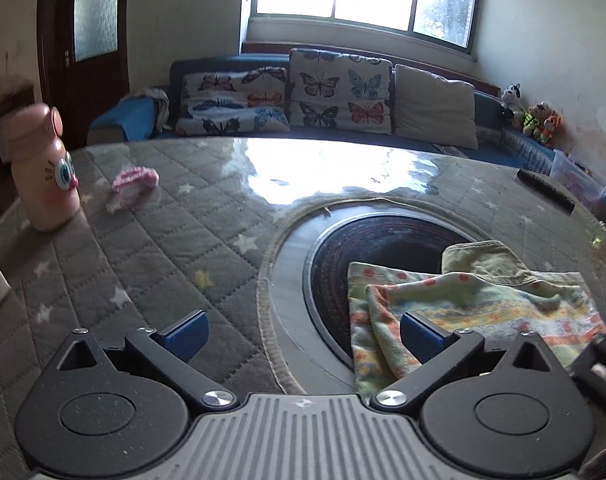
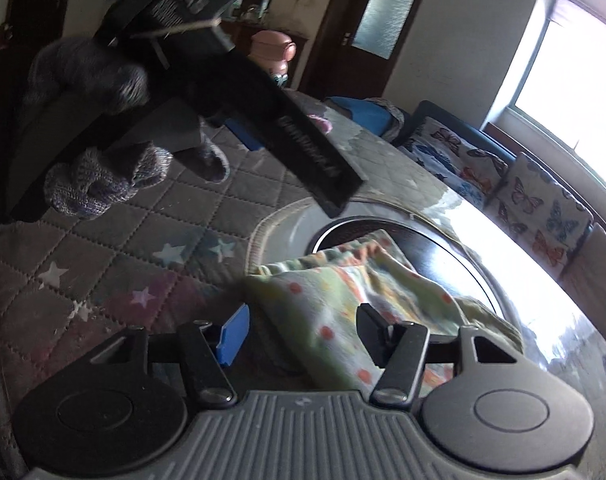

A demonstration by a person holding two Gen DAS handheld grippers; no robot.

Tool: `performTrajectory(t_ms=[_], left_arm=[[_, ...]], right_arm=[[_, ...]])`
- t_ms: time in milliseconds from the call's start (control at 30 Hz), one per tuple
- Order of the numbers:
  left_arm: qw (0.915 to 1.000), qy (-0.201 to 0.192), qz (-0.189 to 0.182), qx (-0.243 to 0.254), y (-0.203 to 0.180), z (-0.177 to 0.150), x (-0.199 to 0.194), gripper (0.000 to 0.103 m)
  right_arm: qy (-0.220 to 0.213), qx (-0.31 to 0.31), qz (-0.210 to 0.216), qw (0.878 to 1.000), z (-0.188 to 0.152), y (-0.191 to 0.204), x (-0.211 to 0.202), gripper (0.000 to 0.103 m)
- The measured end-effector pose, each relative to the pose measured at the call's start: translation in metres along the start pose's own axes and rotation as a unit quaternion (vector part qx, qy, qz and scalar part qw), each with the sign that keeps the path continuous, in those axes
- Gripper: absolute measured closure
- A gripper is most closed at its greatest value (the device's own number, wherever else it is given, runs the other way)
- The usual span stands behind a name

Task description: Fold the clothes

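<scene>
Between right claw's (image 2: 301, 332) fingers, garment (image 2: 343, 300)

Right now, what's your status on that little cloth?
Left hand-held gripper open, empty. Right hand-held gripper open around the patterned cloth. Cloth rumpled, half folded. Pink bottle well clear.

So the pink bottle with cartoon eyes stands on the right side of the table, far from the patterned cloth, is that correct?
Not quite. In the left wrist view the pink bottle stands on the left side of the table, not the right. It is indeed far from the patterned cloth.
</scene>
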State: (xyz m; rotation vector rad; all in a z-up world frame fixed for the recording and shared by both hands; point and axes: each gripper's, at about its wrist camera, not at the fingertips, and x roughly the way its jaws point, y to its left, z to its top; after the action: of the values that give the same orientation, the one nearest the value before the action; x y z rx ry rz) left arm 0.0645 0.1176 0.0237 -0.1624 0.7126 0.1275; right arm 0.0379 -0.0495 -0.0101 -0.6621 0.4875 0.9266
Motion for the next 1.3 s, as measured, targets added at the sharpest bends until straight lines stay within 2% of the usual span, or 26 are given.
performTrajectory(t_ms=[167, 200, 367, 567, 833, 1100, 1167, 1200, 1233, 1300], left_arm=[[0.9987, 0.019, -0.031, -0.035, 0.005, 0.000, 0.002, 0.000], [0.9982, 0.022, -0.037, -0.042, 0.006, 0.000, 0.002, 0.000], [0.9928, 0.043, -0.075, -0.083, 0.005, 0.001, 0.007, 0.000], [0.9828, 0.076, -0.106, -0.131, 0.001, -0.002, 0.018, 0.000], [0.9630, 0.106, -0.166, -0.184, -0.009, -0.003, 0.029, 0.003], [0.9423, 0.129, -0.217, -0.220, -0.015, -0.011, 0.040, 0.030], [0.9392, 0.132, -0.221, -0.227, -0.016, -0.014, 0.041, 0.048], [0.9382, 0.134, -0.222, -0.229, -0.015, -0.015, 0.042, 0.054], [0.9384, 0.135, -0.220, -0.230, -0.015, -0.016, 0.043, 0.064], [0.9412, 0.134, -0.211, -0.227, -0.014, -0.018, 0.044, 0.075]], right_arm=[[0.017, -0.033, -0.009, 0.999, 0.004, 0.012, 0.021, 0.061], [0.018, -0.033, -0.011, 0.999, 0.005, 0.013, 0.023, 0.067], [0.007, -0.013, -0.009, 1.000, 0.002, 0.006, 0.019, 0.084], [-0.023, 0.039, -0.002, 0.999, 0.004, -0.014, 0.004, 0.090], [-0.057, 0.098, 0.013, 0.993, 0.000, -0.041, -0.020, 0.092], [-0.075, 0.104, 0.027, 0.991, -0.016, -0.043, -0.042, 0.093], [-0.077, 0.103, 0.031, 0.991, -0.020, -0.043, -0.045, 0.093], [-0.076, 0.103, 0.034, 0.991, -0.020, -0.042, -0.047, 0.093], [-0.076, 0.103, 0.036, 0.991, -0.021, -0.041, -0.049, 0.093], [-0.074, 0.109, 0.042, 0.990, -0.023, -0.042, -0.051, 0.092]])
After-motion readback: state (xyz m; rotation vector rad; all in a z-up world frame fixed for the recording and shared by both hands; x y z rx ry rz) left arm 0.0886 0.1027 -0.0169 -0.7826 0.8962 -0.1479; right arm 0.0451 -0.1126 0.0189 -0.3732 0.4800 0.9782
